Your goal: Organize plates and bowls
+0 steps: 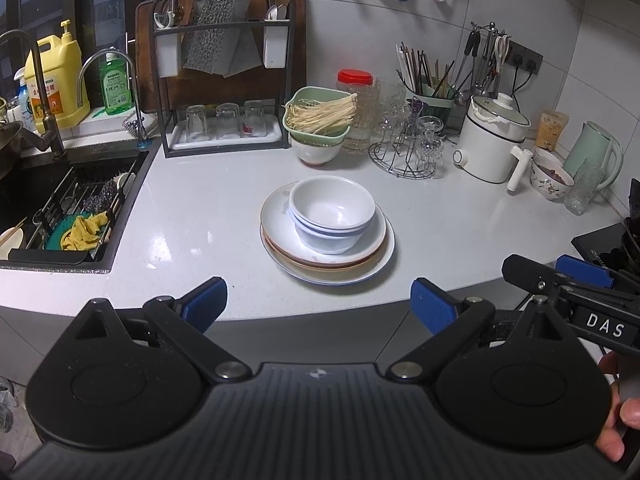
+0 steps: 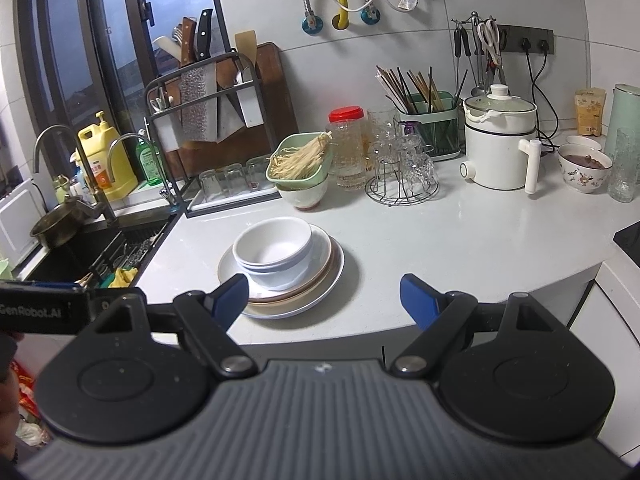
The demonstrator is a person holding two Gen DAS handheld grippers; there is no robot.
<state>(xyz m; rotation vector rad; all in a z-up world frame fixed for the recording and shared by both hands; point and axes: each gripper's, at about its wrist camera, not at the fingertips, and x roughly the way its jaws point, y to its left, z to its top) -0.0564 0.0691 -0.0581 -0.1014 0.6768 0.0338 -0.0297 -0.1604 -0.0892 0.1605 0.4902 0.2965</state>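
Observation:
A stack of white bowls (image 1: 332, 204) sits on a stack of plates (image 1: 372, 264) in the middle of the white counter (image 1: 208, 216). The same bowls (image 2: 272, 246) and plates (image 2: 328, 276) show in the right wrist view. My left gripper (image 1: 319, 300) is open and empty, held back at the counter's front edge, short of the plates. My right gripper (image 2: 324, 294) is open and empty, also at the front edge; its left finger (image 2: 230, 294) overlaps the plates' near rim in view. The right gripper also shows in the left wrist view (image 1: 560, 276) at far right.
A sink (image 1: 60, 208) with a rack and yellow cloth lies left. At the back stand a dish rack with glasses (image 1: 224, 120), a green strainer on a bowl (image 1: 316, 128), a glass stand (image 1: 408, 148), a white cooker (image 1: 492, 140), a patterned bowl (image 1: 550, 178) and a kettle (image 1: 596, 156).

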